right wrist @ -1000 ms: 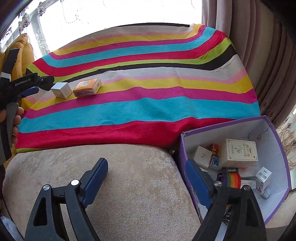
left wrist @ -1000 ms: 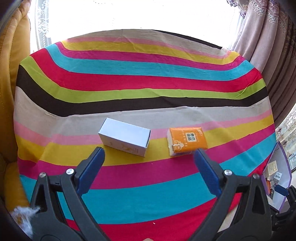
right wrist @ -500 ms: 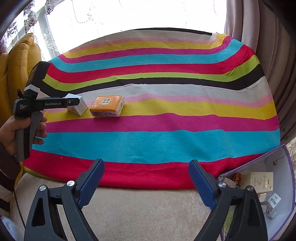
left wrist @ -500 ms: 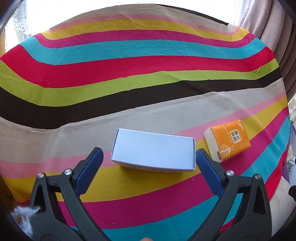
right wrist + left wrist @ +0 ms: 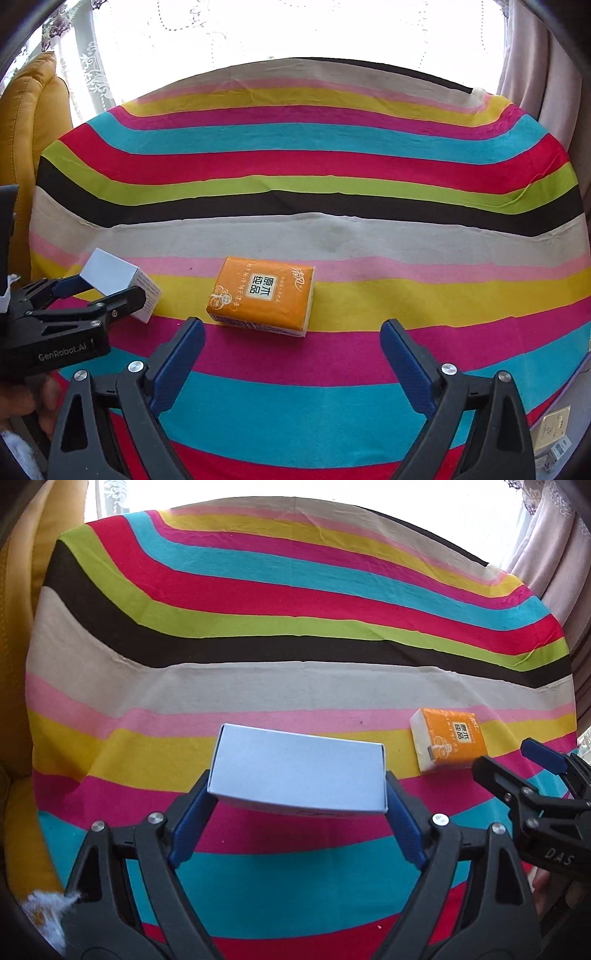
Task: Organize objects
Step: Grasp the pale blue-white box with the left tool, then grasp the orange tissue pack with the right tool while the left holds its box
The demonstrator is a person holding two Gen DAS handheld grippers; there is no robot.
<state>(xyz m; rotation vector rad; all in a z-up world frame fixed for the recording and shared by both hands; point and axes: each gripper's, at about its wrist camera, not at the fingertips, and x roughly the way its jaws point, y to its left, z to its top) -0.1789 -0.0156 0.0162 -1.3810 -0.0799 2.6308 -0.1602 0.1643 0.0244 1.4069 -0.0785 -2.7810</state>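
A white box (image 5: 299,771) sits between the fingers of my left gripper (image 5: 297,794), which are shut on its two ends; it appears lifted slightly off the striped cloth. The box also shows in the right wrist view (image 5: 118,286), with the left gripper (image 5: 96,295) around it. An orange tissue pack (image 5: 264,295) lies flat on the yellow and pink stripes, just ahead of my right gripper (image 5: 291,339), which is open and empty. The pack also shows in the left wrist view (image 5: 448,738), with the right gripper (image 5: 513,764) beside it.
The striped cloth (image 5: 332,147) covers the whole surface. A yellow cushion (image 5: 29,122) stands at the left. Curtains (image 5: 535,74) hang at the right. Small boxes (image 5: 554,432) show at the lower right past the cloth's edge.
My left gripper has closed on the white box and raised it slightly. My right gripper has moved forward over the cloth to just short of the orange tissue pack.
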